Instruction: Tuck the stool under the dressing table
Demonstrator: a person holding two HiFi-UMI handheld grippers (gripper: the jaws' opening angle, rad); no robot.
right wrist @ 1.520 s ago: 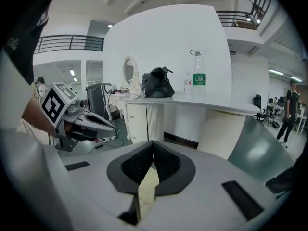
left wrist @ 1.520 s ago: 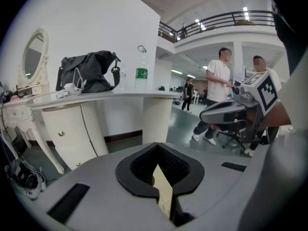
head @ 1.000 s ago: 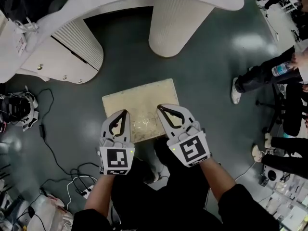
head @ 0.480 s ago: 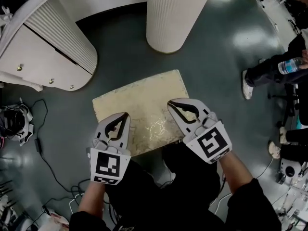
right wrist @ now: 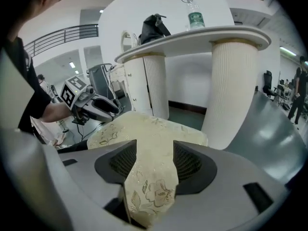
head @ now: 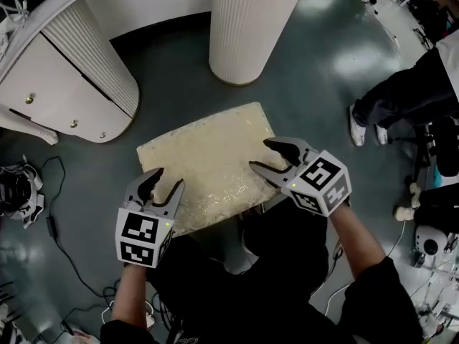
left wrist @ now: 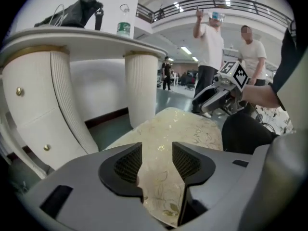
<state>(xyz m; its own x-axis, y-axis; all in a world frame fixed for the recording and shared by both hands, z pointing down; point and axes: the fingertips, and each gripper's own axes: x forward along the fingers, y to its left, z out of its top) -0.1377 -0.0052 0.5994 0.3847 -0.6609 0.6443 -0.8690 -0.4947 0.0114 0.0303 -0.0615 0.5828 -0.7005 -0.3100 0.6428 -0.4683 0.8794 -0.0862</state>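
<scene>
The stool (head: 208, 163) has a cream cushion with a gold flower pattern and stands on the grey floor in front of the white dressing table (head: 72, 77). One ribbed table leg (head: 247, 27) rises just beyond it. My left gripper (head: 166, 180) is at the cushion's near left corner. Its jaws have just been opening, and the corner (left wrist: 161, 196) lies between them. My right gripper (head: 262, 155) is at the near right corner. Its jaws have also just been opening, with that corner (right wrist: 149, 196) between them. I see no pad pressing on the cushion.
A bottle (right wrist: 192, 16) and a black bag (right wrist: 154, 25) sit on the tabletop (right wrist: 202, 35). A person's legs (head: 401, 99) are to the right of the stool. Cables and a headset (head: 18, 192) lie on the floor at the left, and small equipment (head: 430, 242) at the right.
Both grippers have come down from above the cushion to its near corners. Their jaws were shut and now stand apart around the corners. The stool has not moved.
</scene>
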